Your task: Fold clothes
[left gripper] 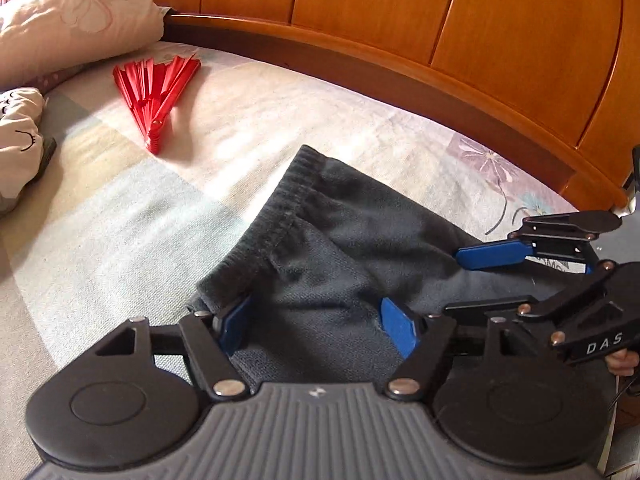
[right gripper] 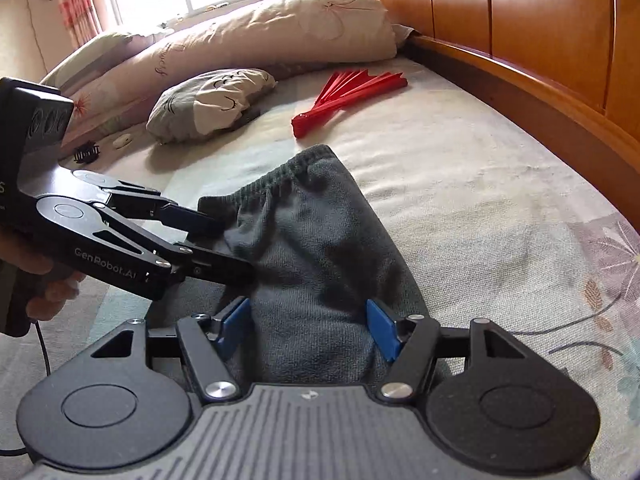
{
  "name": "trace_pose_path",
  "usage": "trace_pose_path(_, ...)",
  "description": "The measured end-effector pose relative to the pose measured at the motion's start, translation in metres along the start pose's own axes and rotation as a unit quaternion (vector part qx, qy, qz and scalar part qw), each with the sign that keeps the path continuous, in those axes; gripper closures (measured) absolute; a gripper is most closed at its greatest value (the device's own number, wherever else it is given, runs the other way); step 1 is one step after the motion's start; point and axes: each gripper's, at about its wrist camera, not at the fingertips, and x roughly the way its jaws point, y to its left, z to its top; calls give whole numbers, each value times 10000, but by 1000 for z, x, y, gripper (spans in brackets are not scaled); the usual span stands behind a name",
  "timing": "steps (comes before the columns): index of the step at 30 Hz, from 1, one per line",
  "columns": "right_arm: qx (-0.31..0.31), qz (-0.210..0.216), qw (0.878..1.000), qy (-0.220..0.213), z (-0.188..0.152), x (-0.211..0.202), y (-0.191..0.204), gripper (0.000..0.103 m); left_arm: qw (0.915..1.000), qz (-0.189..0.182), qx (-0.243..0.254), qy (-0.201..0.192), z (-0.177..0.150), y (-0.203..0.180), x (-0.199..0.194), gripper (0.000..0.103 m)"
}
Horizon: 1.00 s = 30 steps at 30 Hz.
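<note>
A dark grey knit garment with a ribbed waistband lies crumpled on the bed sheet. My left gripper stands open low over its near part. The cloth spans the gap between both blue pads, and the left pad sits at the waistband's edge. My right gripper comes in from the right, open, its blue pad over the garment's right side. In the right wrist view the garment fills the gap of the open right gripper. The left gripper straddles the garment's left edge, held by a hand.
A red folding fan lies on the sheet beyond the garment. Pillows and a small printed cushion sit at the far end. The wooden headboard runs along one side. A black hair clip lies at far left.
</note>
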Motion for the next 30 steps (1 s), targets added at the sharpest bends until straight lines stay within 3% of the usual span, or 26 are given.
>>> trace_pose_path(5,-13,52,9999,-113,11,-16,7,34,9999,-13,-123,-11,-3,7,-32,31)
trace_pose_path(9,-206,4,9996,-186,30,-10,16,34,9995,240,-196,48,-24,17,-69,30)
trace_pose_path(12,-258,-138,9994,162,38,26,18,33,9989,256,-342,176,-55,26,-98,29)
trace_pose_path(14,-294,-195,9989,322,34,46,16,25,9982,280,-458,274,-80,31,-119,28)
trace_pose_path(15,-357,-136,9988,301,33,46,18,18,9977,293,-516,323,-93,33,-129,27)
trace_pose_path(18,-727,-343,9955,493,41,41,34,19,9954,357,-760,463,-129,37,-151,27)
trace_pose_path(23,-1299,-608,9896,127,67,38,61,19,9941,702,-665,482,-166,26,-173,23)
trace_pose_path(26,-1250,-899,9876,321,76,76,64,19,9947,515,-743,481,-179,20,-176,23)
trace_pose_path(28,-1217,-962,9868,469,72,98,64,9,9948,446,-779,488,-183,18,-179,23)
trace_pose_path(30,-1231,-976,9866,436,71,99,66,8,9951,484,-682,521,-186,15,-182,22)
